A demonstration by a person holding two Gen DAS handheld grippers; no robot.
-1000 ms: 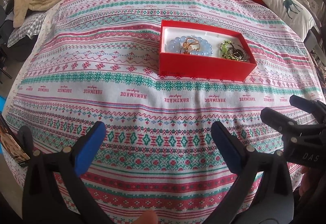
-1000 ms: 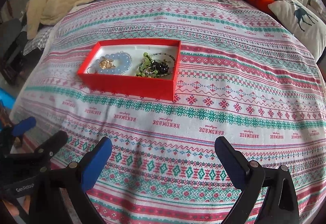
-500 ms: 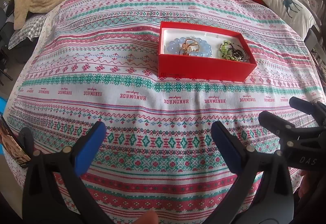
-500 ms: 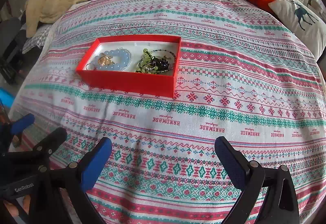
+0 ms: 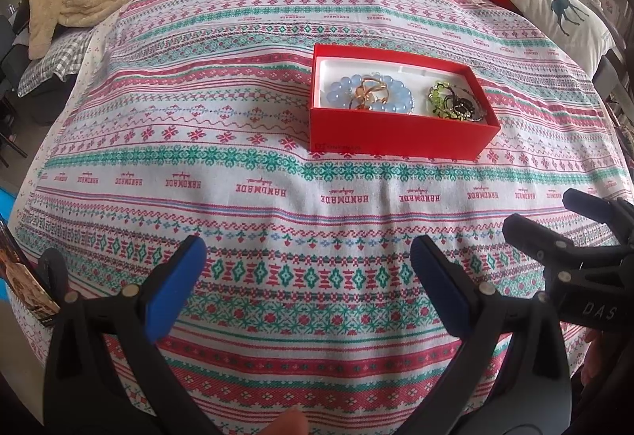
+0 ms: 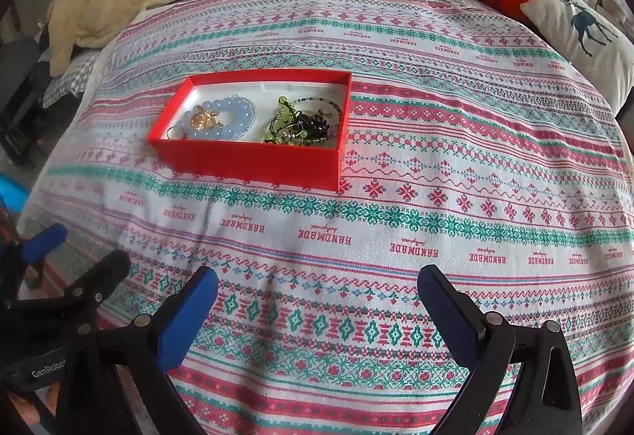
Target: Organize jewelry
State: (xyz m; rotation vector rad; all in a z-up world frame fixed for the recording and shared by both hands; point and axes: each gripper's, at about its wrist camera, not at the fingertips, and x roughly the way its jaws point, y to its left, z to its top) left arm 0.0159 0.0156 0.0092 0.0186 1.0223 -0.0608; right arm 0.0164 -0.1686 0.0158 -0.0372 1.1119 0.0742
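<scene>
Patterned bedspread (image 5: 245,142) is seen from the left wrist; the left gripper (image 5: 307,260) is held wide open and empty above it. A red box (image 5: 400,132) lies farther off, to the right, with a blue bead bracelet (image 5: 370,94) inside. From the right wrist, the right gripper (image 6: 317,292) is likewise spread open and empty; the red box (image 6: 245,161) lies far left, holding tangled green and dark jewelry (image 6: 301,122).

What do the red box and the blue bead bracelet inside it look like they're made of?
The red box looks like matte cardboard: flat sharp-edged walls, no shine, white lining. The blue bead bracelet looks like translucent glass or stone, possibly plastic: smooth, round, pale beads with a soft gloss.
</scene>
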